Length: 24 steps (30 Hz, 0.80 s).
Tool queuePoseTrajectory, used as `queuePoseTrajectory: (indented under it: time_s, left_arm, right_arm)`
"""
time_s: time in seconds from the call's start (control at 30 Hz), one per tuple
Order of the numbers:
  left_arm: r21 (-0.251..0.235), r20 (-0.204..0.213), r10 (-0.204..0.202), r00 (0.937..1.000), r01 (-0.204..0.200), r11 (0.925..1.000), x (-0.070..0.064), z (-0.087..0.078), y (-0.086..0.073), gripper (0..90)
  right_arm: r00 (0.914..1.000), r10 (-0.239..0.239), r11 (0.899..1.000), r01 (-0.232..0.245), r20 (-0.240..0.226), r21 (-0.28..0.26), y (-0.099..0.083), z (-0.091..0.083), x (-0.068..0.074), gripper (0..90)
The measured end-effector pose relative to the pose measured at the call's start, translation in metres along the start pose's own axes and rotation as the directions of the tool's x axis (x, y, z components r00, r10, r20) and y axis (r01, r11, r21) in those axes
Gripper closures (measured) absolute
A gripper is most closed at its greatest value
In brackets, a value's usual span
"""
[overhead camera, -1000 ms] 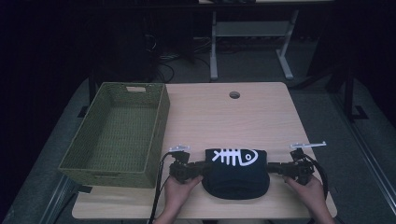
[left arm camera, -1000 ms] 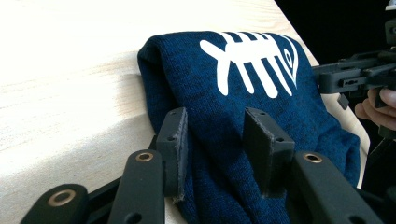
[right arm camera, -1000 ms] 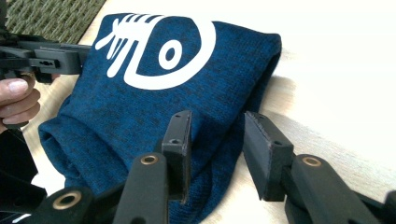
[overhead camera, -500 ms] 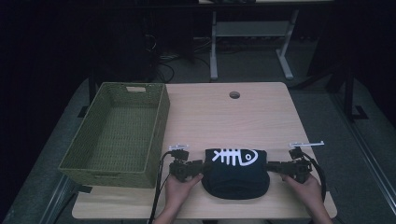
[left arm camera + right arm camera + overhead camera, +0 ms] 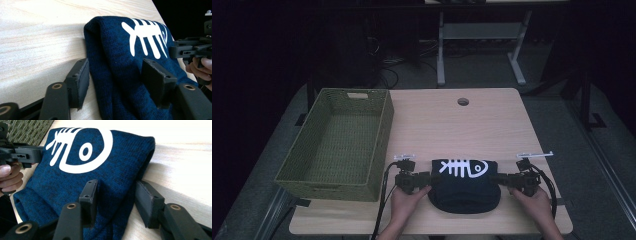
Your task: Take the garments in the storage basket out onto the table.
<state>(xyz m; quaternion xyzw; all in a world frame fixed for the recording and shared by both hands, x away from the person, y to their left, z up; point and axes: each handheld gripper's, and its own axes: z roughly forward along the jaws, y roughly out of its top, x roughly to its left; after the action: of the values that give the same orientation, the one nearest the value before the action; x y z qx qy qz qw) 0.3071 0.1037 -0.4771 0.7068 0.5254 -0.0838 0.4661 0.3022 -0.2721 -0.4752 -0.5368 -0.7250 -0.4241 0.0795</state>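
Jaws of the left gripper [image 5: 428,178] and right gripper [image 5: 498,179] are spread around opposite edges of one folded dark-blue knitted garment [image 5: 464,184] on the wooden bench [image 5: 447,125]; one green woven basket [image 5: 337,142] is seen empty beyond.

A light wooden table [image 5: 447,125] stands on a dark floor. At its near edge lies a folded dark blue knit garment [image 5: 464,186] with a white fish-skeleton print facing up. The left gripper [image 5: 428,176] meets the garment's left edge and the right gripper [image 5: 498,178] its right edge, each held by a hand coming in from the near side. A green woven basket [image 5: 336,142] sits on the table's left part, just beside the left gripper. A round cable hole [image 5: 463,101] lies near the far edge.
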Motion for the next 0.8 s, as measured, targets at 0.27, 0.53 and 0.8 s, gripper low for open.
queuePoseTrajectory:
  time_s: [0.27, 0.53, 0.8]
  left_arm:
    - [0.007, 0.000, 0.023, 0.9997, -0.023, 0.9997, -0.0040, 0.0055, -0.0013, 48.9]
    - [0.024, 0.034, 0.018, 0.9993, -0.018, 0.9996, -0.0020, 0.0092, -0.0013, 62.7]
    - [0.016, 0.045, 0.016, 0.9988, -0.016, 0.9997, -0.0017, 0.0079, -0.0005, 73.3]
  right_arm:
    - [0.9998, -0.020, 1.000, 0.020, 0.006, 0.011, -0.0010, 0.0028, 0.0026, 63.2]
    - [0.9999, -0.014, 1.000, 0.014, -0.007, 0.019, -0.0011, 0.0057, 0.0025, 70.8]
    - [0.9998, -0.006, 1.000, 0.006, -0.020, 0.002, -0.0007, 0.0044, 0.0017, 75.9]
